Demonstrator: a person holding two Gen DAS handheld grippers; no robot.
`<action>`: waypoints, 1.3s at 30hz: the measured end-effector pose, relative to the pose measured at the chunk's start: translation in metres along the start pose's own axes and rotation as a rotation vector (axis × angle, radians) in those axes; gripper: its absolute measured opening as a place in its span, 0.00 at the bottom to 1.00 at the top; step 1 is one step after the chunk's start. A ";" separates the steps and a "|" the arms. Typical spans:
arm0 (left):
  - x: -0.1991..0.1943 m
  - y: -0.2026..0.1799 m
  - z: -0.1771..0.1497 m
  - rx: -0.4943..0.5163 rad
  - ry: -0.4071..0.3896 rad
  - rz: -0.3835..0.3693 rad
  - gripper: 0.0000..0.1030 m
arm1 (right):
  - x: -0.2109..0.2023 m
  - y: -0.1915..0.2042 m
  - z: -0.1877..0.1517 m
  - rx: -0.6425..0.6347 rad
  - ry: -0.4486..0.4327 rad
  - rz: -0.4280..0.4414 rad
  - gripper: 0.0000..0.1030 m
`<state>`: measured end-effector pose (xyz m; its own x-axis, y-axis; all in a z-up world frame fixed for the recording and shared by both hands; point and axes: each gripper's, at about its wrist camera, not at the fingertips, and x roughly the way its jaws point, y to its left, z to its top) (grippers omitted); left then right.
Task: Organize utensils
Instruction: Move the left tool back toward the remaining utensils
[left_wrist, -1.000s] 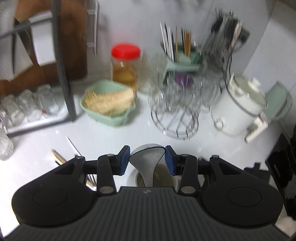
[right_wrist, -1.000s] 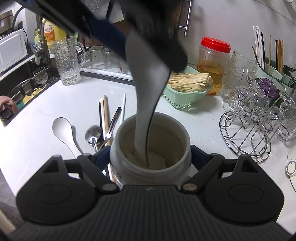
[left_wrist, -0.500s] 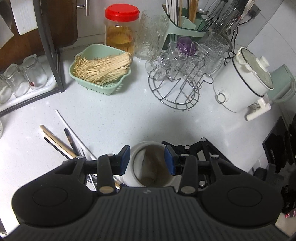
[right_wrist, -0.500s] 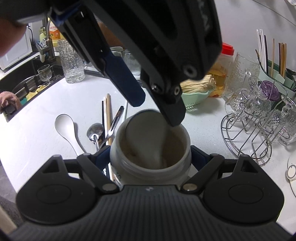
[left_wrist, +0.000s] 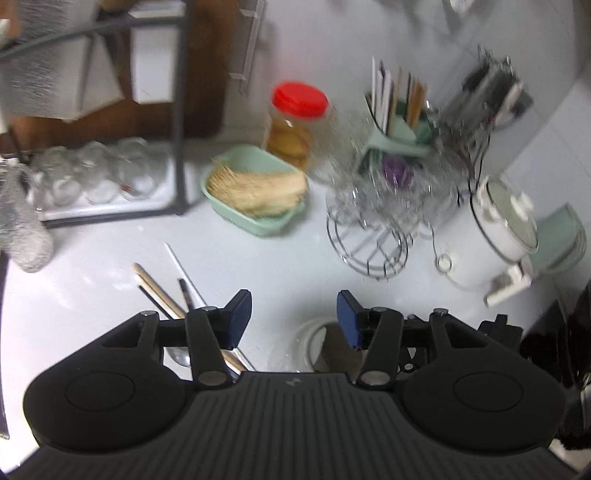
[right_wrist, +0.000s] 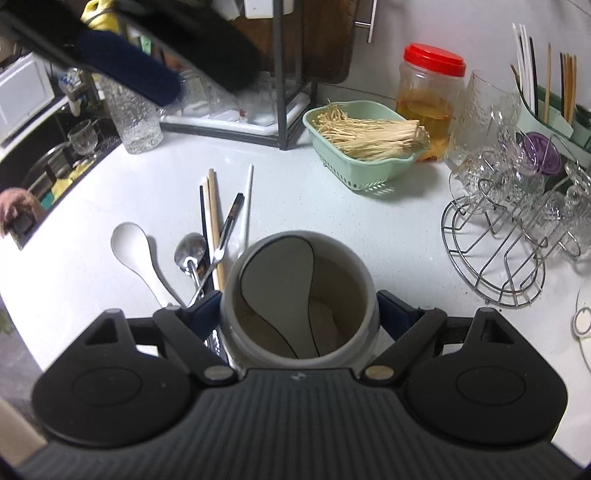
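while the white spoon (right_wrist: 131, 251) lies near the bench (right_wrist: 332, 214) left edge, metal spoon (right_wrist: 190, 251) and chopsticks (right_wrist: 212, 218) sit just right of it. right gripper (right_wrist: 299, 317) fingers flank the white jar (right_wrist: 299, 295), opening, spoon inside. bare bench beyond up to green basket (right_wrist: 365, 147). left gripper (left_wrist: 293, 319) fingers opening, nothing between.

Red-lidded jar (right_wrist: 432, 99) just behind green basket (right_wrist: 364, 147) of enoki mushrooms (right_wrist: 369, 134)
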<state>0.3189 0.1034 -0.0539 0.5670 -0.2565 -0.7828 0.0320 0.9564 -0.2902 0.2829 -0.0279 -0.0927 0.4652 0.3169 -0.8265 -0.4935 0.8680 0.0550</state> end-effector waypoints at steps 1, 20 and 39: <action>-0.007 0.004 -0.001 -0.017 -0.016 -0.001 0.56 | -0.001 0.000 0.001 0.005 -0.007 -0.004 0.93; -0.074 0.109 -0.029 -0.198 -0.175 0.222 0.61 | -0.138 0.023 0.120 0.077 0.007 0.086 1.00; -0.051 0.161 -0.050 -0.280 -0.076 0.221 0.61 | -0.219 0.090 0.189 0.019 0.051 0.217 1.00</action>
<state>0.2539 0.2633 -0.0887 0.5951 -0.0263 -0.8032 -0.3189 0.9097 -0.2660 0.2753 0.0526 0.1993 0.3118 0.4775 -0.8215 -0.5637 0.7889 0.2446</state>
